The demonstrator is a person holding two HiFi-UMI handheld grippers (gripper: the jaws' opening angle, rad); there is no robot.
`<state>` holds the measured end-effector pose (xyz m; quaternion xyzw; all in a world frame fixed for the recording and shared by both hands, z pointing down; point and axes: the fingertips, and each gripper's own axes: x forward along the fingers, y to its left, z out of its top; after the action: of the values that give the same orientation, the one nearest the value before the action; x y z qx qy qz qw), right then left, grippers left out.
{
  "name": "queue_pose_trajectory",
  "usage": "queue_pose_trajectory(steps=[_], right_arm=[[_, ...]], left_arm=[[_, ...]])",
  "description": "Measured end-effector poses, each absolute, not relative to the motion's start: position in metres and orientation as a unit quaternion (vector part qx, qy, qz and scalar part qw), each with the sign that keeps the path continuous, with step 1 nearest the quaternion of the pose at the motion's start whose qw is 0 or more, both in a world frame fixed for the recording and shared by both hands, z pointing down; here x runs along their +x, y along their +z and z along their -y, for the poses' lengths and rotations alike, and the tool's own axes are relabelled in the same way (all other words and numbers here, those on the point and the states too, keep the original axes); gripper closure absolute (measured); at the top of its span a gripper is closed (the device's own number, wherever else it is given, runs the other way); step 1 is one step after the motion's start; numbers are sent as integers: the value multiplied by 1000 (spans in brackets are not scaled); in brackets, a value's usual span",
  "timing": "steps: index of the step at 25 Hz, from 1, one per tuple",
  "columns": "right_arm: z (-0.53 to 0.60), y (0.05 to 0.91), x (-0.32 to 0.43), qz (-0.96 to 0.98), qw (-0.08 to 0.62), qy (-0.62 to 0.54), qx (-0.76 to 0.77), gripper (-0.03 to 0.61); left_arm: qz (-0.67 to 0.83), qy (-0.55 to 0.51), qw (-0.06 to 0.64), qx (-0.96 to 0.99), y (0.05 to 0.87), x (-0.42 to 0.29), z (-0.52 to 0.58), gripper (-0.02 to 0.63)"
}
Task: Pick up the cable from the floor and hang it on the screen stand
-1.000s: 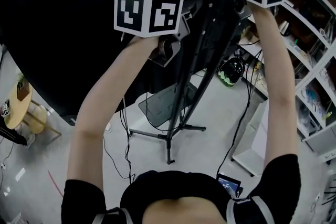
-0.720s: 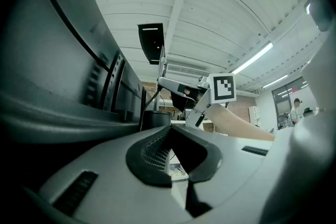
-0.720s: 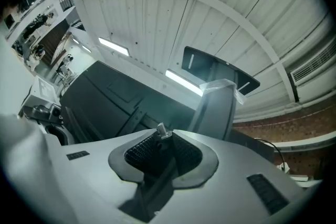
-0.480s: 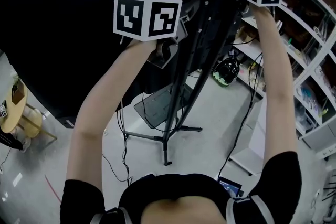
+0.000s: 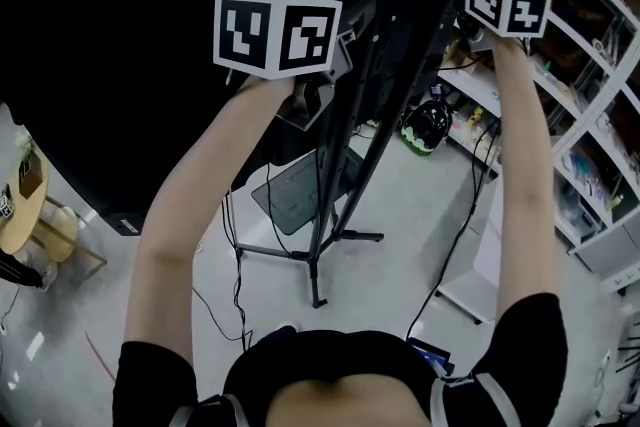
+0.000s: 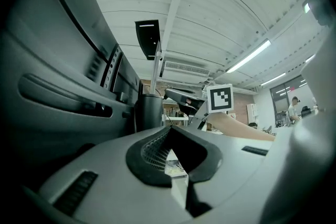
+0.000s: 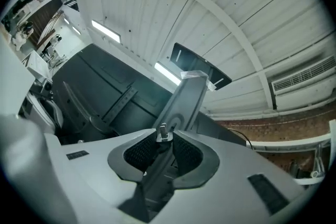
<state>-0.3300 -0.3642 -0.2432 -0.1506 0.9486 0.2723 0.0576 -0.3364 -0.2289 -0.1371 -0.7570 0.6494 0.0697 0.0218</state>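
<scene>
Right gripper (image 7: 164, 152): in its own view I see the jaws about half apart, and they have just been opening. A grey stand bracket (image 7: 185, 99) passes between them, and I see neither pad pressing on it.
Bracket axis: long and flat, slanting up and away from the jaws toward the ceiling. A small peg (image 7: 163, 132) on it sits right at the jaw tips.
Behind the bracket: the dark back of the screen (image 7: 105, 86), off to the left. I make out nothing else between the jaws.
Left gripper (image 6: 176, 153): in its own view the jaws stand part-way apart and hold nothing. Only distant shelving shows through the gap, and the screen's back is close on the left.
Head view, hands: both are raised at the top of the screen stand (image 5: 345, 155), the left by the pole, the right on the far side toward the shelves (image 5: 590, 165).
Cable (image 5: 458, 240): a thin black line drops from up near the right hand, alongside that forearm, to the floor (image 5: 400, 215). I take it for the task's cable, though other leads (image 5: 237, 275) lie by the stand's feet.
Deciding relation: the cable's upper end lies on the right gripper's side, well apart from the left. It hangs near vertical, so I judge the hanging depends on the right hand.
</scene>
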Motion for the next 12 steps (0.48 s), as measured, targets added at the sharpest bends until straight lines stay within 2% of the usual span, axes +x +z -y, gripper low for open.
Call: queue_pose_trajectory(steps=[6, 12], right_arm=[[358, -220, -304, -952, 85, 237, -175, 468], [351, -156, -302, -969, 83, 176, -153, 466]], left_arm=[[-647, 68, 37, -759, -129, -314, 211, 611], [-652, 45, 46, -756, -109, -295, 204, 611]])
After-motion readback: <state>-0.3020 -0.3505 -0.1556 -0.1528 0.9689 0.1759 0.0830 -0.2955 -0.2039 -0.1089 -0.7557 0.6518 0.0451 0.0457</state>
